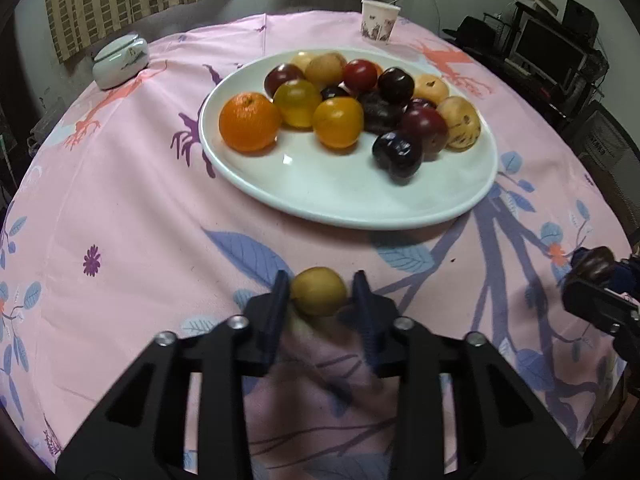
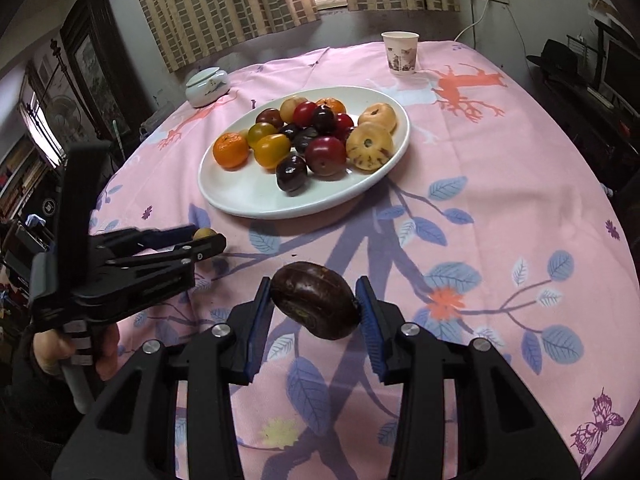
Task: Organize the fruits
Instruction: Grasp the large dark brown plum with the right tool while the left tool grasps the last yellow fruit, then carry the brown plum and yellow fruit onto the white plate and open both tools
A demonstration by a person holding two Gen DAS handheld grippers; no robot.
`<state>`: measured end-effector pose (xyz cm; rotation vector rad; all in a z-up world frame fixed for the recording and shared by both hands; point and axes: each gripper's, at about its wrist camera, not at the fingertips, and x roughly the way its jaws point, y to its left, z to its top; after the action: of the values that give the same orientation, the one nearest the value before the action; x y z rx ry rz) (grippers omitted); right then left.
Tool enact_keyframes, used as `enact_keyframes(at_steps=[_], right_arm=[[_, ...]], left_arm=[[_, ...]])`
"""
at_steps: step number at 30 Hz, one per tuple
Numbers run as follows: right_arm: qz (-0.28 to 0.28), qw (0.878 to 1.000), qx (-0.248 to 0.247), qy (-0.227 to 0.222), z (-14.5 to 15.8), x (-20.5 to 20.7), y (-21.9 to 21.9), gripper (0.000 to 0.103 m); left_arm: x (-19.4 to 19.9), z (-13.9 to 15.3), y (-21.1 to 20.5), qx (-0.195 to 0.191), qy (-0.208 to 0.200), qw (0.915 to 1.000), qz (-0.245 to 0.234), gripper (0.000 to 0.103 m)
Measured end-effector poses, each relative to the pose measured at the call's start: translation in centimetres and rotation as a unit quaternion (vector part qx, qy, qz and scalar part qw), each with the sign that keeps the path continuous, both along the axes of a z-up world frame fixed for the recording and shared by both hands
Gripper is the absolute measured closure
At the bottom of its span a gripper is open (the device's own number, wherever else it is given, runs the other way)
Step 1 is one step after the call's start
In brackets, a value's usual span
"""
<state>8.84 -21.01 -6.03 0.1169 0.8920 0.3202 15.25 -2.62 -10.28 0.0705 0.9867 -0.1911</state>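
A white plate [image 1: 360, 200] in the middle of the pink tablecloth holds several fruits: an orange [image 1: 249, 121], yellow, red and dark plums. My left gripper [image 1: 320, 286] is shut on a small yellow fruit [image 1: 319, 290], held above the cloth in front of the plate. My right gripper [image 2: 316, 294] is shut on a dark brown fruit [image 2: 314, 305], held above the cloth near the table's front. The plate [image 2: 248, 200] also shows in the right wrist view, with the left gripper [image 2: 208, 240] at the left. The right gripper [image 1: 596, 280] shows at the right edge of the left wrist view.
A paper cup [image 1: 379, 20] stands at the far side of the table. A white lidded jar [image 1: 120, 62] sits at the far left. Shelves and a monitor [image 1: 548, 52] stand to the right of the table. Curtains hang behind.
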Motion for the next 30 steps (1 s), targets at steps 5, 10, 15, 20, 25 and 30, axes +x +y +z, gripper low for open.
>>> enact_keyframes(at_steps=[5,10,15,20,25,30], right_arm=[[0.006,1.0,0.008,0.002,-0.1,-0.1,0.1,0.061],[0.013,1.0,0.007,0.001,0.0,-0.1,0.6,0.061],[0.023,1.0,0.002,0.003,0.1,0.0,1.7,0.061],[0.033,0.999,-0.003,0.002,0.4,0.1,2.7,0.061],[0.048,0.999,-0.016,-0.011,1.8,1.3,3.7,0.061],[0.053,0.998,-0.029,-0.027,3.4,4.3,4.6,0.061]], left_arm=[[-0.4,-0.2,0.1,-0.001,-0.006,1.0,0.002,0.074],[-1.8,0.6,0.7,-0.017,-0.016,0.9997,0.01,0.074],[-3.0,1.4,1.2,-0.027,-0.021,0.9994,0.01,0.074],[-3.8,2.2,1.4,-0.033,-0.03,0.999,0.003,0.074],[-2.8,4.6,2.0,-0.04,-0.049,0.998,0.007,0.074],[0.7,8.0,1.8,-0.041,-0.073,0.9965,0.006,0.074]])
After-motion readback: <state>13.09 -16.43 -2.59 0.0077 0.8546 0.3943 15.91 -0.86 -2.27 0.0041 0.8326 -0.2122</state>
